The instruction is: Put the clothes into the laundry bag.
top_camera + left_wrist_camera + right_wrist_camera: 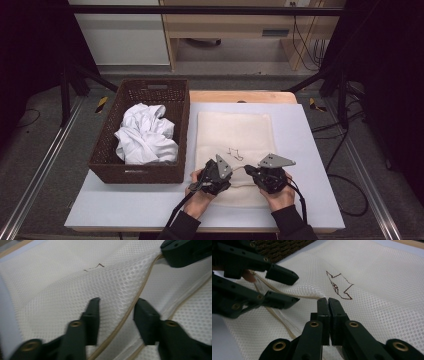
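Observation:
A cream mesh bag (235, 132) lies flat on the table to the right of the basket. It bears a small dark stitched mark (339, 286). My right gripper (328, 301) is shut on the bag's near edge and holds the mesh layer lifted; in the left gripper view it (170, 255) pinches the tan hem at the top right. My left gripper (116, 312) stands open, and the tan hem (125, 317) runs between its jaws with neither pad pressing on it. In the high view the left gripper (234, 170) and the right gripper (251, 171) sit close together at the bag's front edge.
A brown wicker basket (145, 172) stands at the left of the white table top (310, 150), and a heap of white clothing (145, 135) lies in it. Dark frame posts and cables stand around the table. A wooden bench is behind it.

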`<action>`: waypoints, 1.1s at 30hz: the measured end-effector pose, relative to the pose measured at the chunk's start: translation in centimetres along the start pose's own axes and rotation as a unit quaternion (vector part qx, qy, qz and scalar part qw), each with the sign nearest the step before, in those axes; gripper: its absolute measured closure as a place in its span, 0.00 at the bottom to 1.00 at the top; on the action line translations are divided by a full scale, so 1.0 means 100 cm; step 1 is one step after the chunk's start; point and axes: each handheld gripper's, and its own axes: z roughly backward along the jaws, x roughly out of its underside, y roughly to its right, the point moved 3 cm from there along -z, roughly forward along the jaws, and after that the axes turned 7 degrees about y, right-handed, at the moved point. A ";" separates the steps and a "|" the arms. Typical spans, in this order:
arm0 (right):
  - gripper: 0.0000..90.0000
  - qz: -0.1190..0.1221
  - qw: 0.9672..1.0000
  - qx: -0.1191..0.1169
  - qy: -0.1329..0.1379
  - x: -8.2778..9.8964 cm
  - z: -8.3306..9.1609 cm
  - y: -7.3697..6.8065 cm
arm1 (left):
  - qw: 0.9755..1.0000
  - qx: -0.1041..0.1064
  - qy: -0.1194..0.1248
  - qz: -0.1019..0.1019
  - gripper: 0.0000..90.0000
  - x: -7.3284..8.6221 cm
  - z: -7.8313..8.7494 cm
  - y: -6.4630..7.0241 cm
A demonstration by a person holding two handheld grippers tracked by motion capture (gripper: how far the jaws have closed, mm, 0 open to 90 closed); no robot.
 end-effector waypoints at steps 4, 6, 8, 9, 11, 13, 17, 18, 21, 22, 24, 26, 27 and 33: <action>0.97 0.001 1.000 0.000 -0.001 0.000 -0.001 -0.002 | 1.000 0.001 0.009 0.004 0.91 -0.002 0.003 -0.003; 0.91 0.007 1.000 0.002 0.002 0.000 -0.001 -0.003 | 1.000 0.003 0.012 0.011 0.95 -0.003 0.005 -0.006; 0.73 0.010 1.000 0.013 0.015 -0.003 0.003 -0.002 | 0.999 0.008 0.018 0.025 0.95 -0.007 0.010 -0.010; 0.73 0.010 1.000 0.013 0.015 -0.003 0.003 -0.002 | 0.999 0.008 0.018 0.025 0.95 -0.007 0.010 -0.010; 0.63 0.017 1.000 0.009 0.017 -0.005 0.005 -0.003 | 0.999 0.013 0.028 0.033 0.95 -0.011 0.014 -0.012; 0.62 0.020 1.000 0.009 0.010 -0.004 0.004 -0.003 | 0.999 0.015 0.032 0.036 0.95 -0.013 0.016 -0.012; 0.62 0.030 0.998 0.040 -0.034 0.001 -0.007 -0.002 | 0.998 0.025 0.046 0.043 0.95 -0.015 0.024 -0.011; 0.66 0.028 0.998 0.040 -0.036 0.002 -0.008 -0.002 | 0.998 0.025 0.045 0.041 0.95 -0.014 0.024 -0.011; 0.87 0.037 0.998 0.039 -0.030 0.002 -0.010 -0.003 | 0.998 0.035 0.045 0.042 0.91 -0.009 0.023 -0.010; 0.92 0.034 0.998 0.038 -0.029 0.002 -0.010 -0.003 | 0.998 0.035 0.045 0.042 0.87 -0.009 0.023 -0.010; 0.96 0.031 0.998 0.042 -0.029 0.001 -0.009 -0.003 | 0.996 0.046 0.047 0.052 0.77 -0.006 0.025 -0.010; 0.96 0.028 0.998 0.042 -0.030 0.001 -0.009 -0.003 | 0.995 0.049 0.060 0.060 0.73 -0.006 0.035 -0.008; 0.97 0.024 0.998 0.043 -0.029 0.000 -0.009 -0.002 | 0.994 0.052 0.070 0.064 0.71 -0.006 0.042 -0.007; 0.97 -0.001 0.999 0.050 -0.009 -0.008 -0.005 0.001 | 0.994 0.085 0.048 0.046 0.88 0.022 0.058 0.016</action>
